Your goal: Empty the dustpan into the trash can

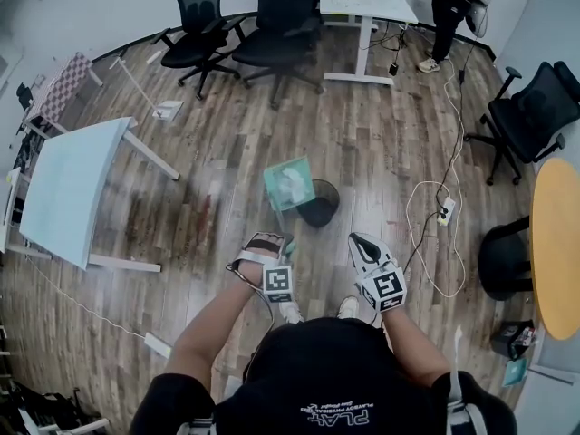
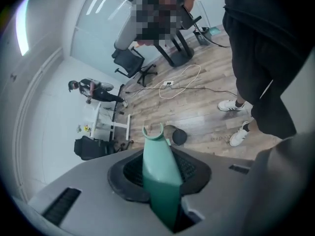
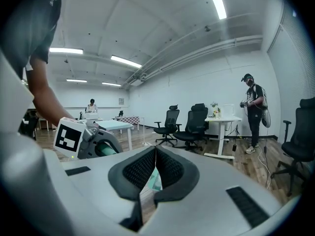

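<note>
- Wood floor [image 1: 362, 143]; bin [image 1: 323, 208] at centre frame.
- Jaws of left gripper [image 1: 269, 246] pinch dustpan [image 1: 290, 184] handle; right gripper [image 1: 361, 243] jaws pressed together.
- Likely tipping; next: tilt steeper over bin.

Office: swivel chairs [image 1: 201, 21], white desks [image 1: 381, 7] (one light-blue table), wood floor [image 1: 344, 134], strip lights [image 3: 216, 1].

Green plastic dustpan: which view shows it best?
Head view: nearly the whole green plastic dustpan shows, near the black trash can. Left gripper view shows only its handle; right gripper view, a sliver.
</note>
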{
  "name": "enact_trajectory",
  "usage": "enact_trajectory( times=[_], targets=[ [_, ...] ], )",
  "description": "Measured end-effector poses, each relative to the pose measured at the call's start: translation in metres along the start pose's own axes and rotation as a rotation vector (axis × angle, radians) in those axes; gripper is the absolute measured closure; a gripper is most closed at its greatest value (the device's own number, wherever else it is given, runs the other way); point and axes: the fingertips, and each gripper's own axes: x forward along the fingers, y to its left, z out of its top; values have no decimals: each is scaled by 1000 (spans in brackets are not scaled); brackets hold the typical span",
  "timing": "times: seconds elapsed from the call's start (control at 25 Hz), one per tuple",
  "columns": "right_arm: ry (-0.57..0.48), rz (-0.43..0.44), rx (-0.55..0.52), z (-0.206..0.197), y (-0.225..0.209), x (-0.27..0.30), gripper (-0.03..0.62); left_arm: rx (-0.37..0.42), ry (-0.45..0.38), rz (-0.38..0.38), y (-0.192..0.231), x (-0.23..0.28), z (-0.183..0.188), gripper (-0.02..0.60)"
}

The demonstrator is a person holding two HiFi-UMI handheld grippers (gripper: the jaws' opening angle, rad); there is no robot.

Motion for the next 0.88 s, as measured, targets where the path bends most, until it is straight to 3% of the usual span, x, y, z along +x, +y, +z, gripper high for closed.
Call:
enact_trajectory(
  times=[0.56, 0.88],
  targets=[
    [-4, -34, 16, -5, -16, -23, 569, 313, 17, -189, -43, 11, 47, 474],
    [-3, -36, 18, -8, -15, -30, 570, 500, 9, -249, -77, 19, 69, 474]
  ],
)
